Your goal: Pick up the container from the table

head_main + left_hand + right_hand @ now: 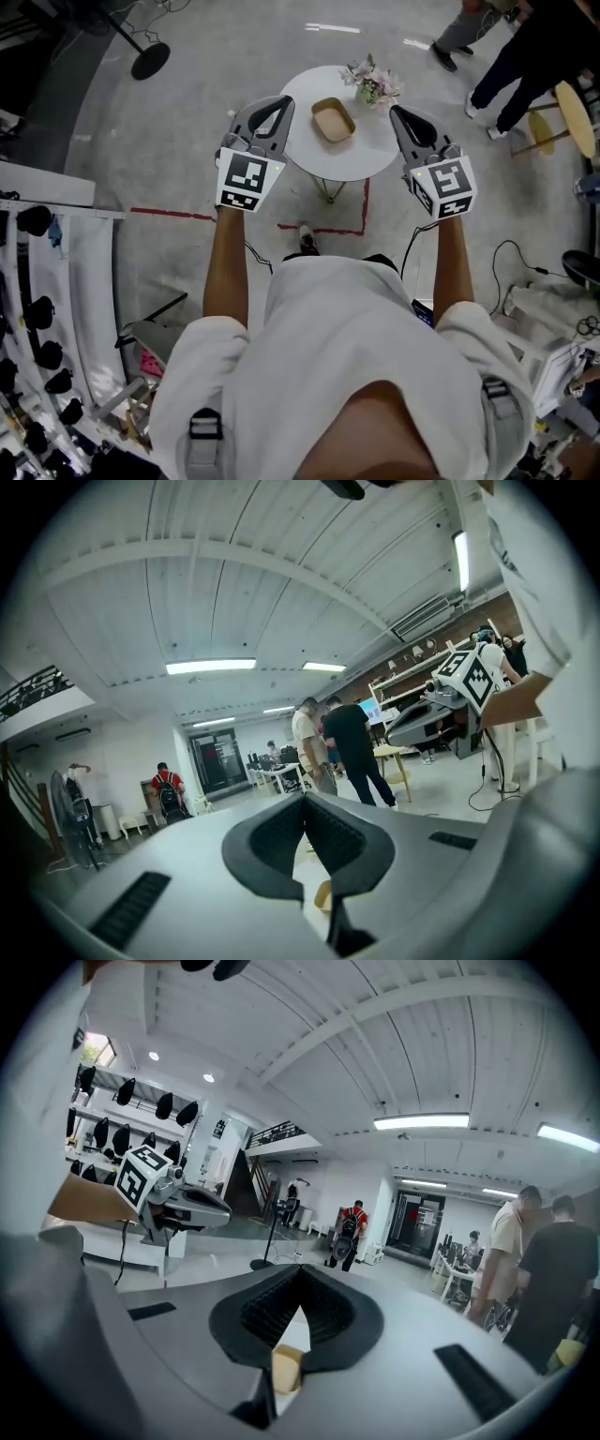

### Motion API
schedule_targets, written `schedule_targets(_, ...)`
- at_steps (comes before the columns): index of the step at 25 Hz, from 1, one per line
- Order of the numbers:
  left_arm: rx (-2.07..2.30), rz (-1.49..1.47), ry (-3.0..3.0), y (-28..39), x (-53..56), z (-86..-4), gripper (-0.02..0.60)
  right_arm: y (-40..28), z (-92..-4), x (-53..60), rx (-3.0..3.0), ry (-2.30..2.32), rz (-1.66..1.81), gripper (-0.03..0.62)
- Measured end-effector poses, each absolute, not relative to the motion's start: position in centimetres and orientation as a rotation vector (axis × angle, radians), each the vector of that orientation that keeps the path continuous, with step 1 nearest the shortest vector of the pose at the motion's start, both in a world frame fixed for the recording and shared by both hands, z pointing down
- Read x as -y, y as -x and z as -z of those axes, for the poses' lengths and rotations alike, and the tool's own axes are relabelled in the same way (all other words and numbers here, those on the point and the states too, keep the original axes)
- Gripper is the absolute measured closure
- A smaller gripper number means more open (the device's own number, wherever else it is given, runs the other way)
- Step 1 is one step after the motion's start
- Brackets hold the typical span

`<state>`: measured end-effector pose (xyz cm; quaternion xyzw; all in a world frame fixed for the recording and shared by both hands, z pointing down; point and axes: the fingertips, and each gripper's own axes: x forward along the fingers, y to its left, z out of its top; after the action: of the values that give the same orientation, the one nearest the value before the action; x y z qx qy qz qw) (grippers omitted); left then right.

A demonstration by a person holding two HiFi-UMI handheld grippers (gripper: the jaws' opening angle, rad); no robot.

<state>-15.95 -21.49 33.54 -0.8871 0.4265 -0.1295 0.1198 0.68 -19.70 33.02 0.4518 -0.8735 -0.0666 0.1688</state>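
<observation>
A tan, shallow container [333, 120] lies on a small round white table [361, 159] in the head view. My left gripper [278, 102] is held in the air over the table's left edge, and my right gripper [397, 113] over its right edge. Both are apart from the container and hold nothing. In the left gripper view the left gripper [305, 797] has its jaws shut tip to tip, and a sliver of the container [323, 894] shows below them. The right gripper [300, 1269] is shut too, with the container [286, 1370] seen through the gap under its jaws.
A bunch of pale flowers [373, 82] stands at the table's far edge. People [525, 47] and a wooden stool [567, 117] are at the far right. A stand's round base [150, 59] sits far left. Red tape [319, 225] marks the floor under the table.
</observation>
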Motion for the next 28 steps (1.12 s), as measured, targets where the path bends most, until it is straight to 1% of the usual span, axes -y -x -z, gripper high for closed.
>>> schedule_targets(4, -1.273, 0.380, 2.659, 16.7, 25.5, -35.4, 0.571, 0.4, -34.2, 23.2, 2.458, -1.281, 0.191, 0.580)
schedule_targets(11, -1.324, 0.450, 2.699, 15.6, 30.1, -39.0, 0.571, -0.8, -37.5, 28.6, 2.431, -1.227, 0.120, 0.580)
schedule_targets(20, -1.283, 0.705, 2.785, 10.8, 32.3, -45.8, 0.571, -3.5, -41.7, 32.2, 2.474, -1.146, -0.025, 0.579)
schedule_targets(28, -1.230, 0.911, 2.866, 6.9, 33.3, -54.4, 0.566, -6.7, -47.6, 32.9, 2.441, -1.104, -0.163, 0.579)
